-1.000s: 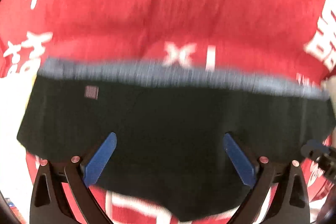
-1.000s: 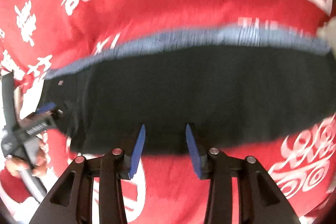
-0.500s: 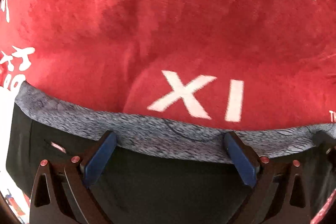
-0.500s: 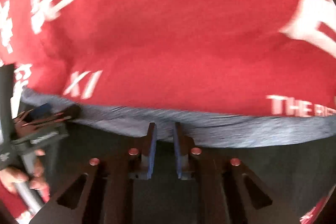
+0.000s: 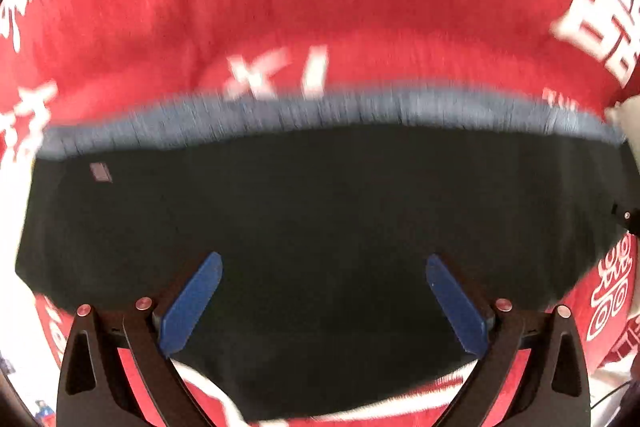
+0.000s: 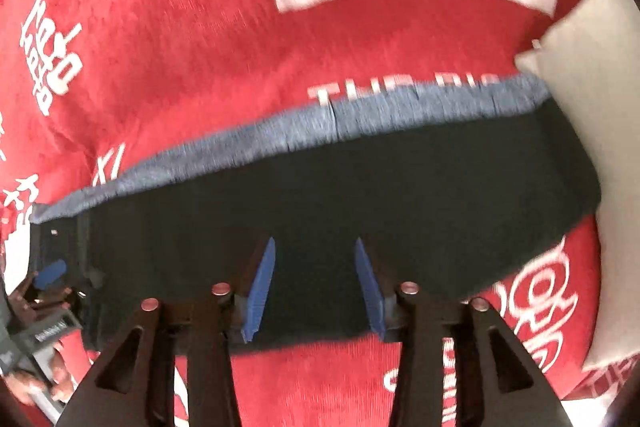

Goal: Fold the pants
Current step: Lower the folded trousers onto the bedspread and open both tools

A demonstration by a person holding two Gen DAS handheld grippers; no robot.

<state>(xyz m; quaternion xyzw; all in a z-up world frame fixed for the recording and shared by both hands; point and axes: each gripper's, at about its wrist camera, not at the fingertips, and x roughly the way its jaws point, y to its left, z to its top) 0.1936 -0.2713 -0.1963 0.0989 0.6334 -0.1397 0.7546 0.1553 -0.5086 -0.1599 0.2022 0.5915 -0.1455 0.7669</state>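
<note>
Looking down now on black pants (image 5: 320, 219), folded into a wide band and lying flat on a red blanket (image 5: 280, 27) printed with white characters. Blue-grey heathered waistband (image 5: 320, 111) running along the far edge of the fold, nearly straight from side to side, blurred in the left wrist view. Small pale label (image 5: 100, 171) showing on the black cloth near the left end.

Left tongs (image 5: 323, 301) spread wide above the near half of the pants, blue pads (image 5: 192, 307) well apart, nothing pinched between them. Only flat black cloth showing in the gap.

Right tongs (image 6: 315, 287) parted about halfway, jaws just been opening (cloth visible in the gap, yet neither blue pad (image 6: 262, 287) pressing on it), hanging over the near edge of the fold where black meets red. Nothing lifted, nothing gripped.

From the right wrist view, the left tongs showing again at the far left over the end of the pants, with a person's fingers (image 6: 60, 375) wrapped on the handle below. Pale grey pillow (image 6: 592, 99) at the right, its corner touching the right end of the waistband.
</note>
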